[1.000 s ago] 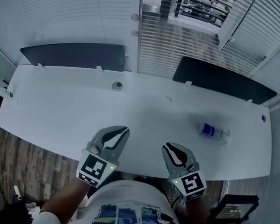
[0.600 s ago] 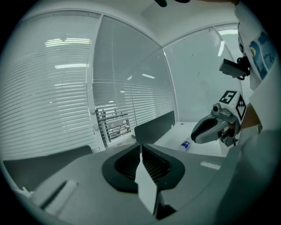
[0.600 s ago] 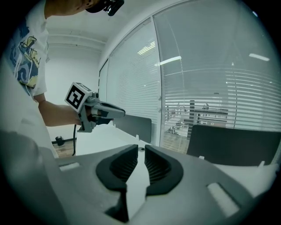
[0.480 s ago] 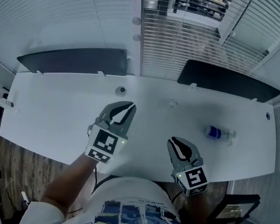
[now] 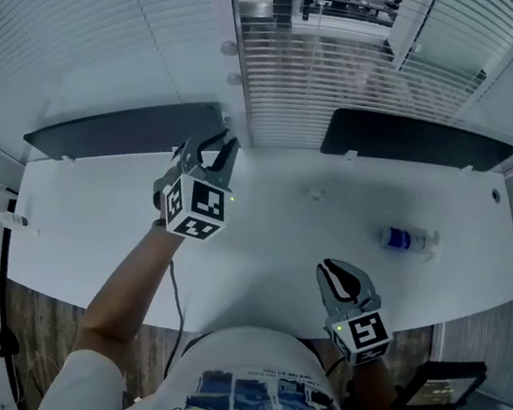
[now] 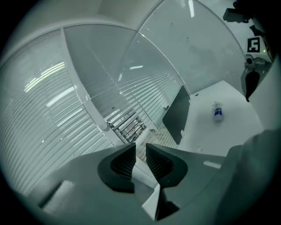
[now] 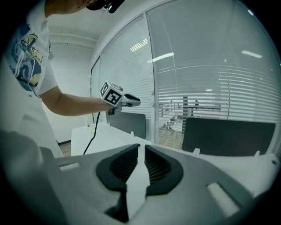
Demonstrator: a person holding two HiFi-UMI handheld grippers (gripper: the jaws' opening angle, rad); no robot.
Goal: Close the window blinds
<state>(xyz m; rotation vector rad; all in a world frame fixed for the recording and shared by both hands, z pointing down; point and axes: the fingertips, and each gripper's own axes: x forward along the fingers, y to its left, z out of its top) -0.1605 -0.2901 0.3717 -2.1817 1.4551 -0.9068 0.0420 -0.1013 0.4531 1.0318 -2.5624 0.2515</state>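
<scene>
The middle window's blinds (image 5: pixel 322 76) have their slats turned open, and the room beyond shows through them (image 6: pixel 127 125). The blinds at the left (image 5: pixel 102 26) look closed. My left gripper (image 5: pixel 216 139) is raised at the far edge of the table, close to the white window post (image 5: pixel 229 63) between the two blinds. Its jaws (image 6: pixel 140 160) are opening with a narrow gap and nothing between them. My right gripper (image 5: pixel 334 272) hangs low over the table's front edge, shut and empty (image 7: pixel 138 151).
A white table (image 5: pixel 280 241) runs under the window, with two dark panels (image 5: pixel 125 129) (image 5: pixel 417 141) standing along its far edge. A small bottle with a blue label (image 5: pixel 408 240) lies at the right. A dark chair (image 5: pixel 444 387) is at the lower right.
My left gripper went from the table's front edge forward and up to the window post, and its jaws parted a little. The right gripper stayed low near the front edge.
</scene>
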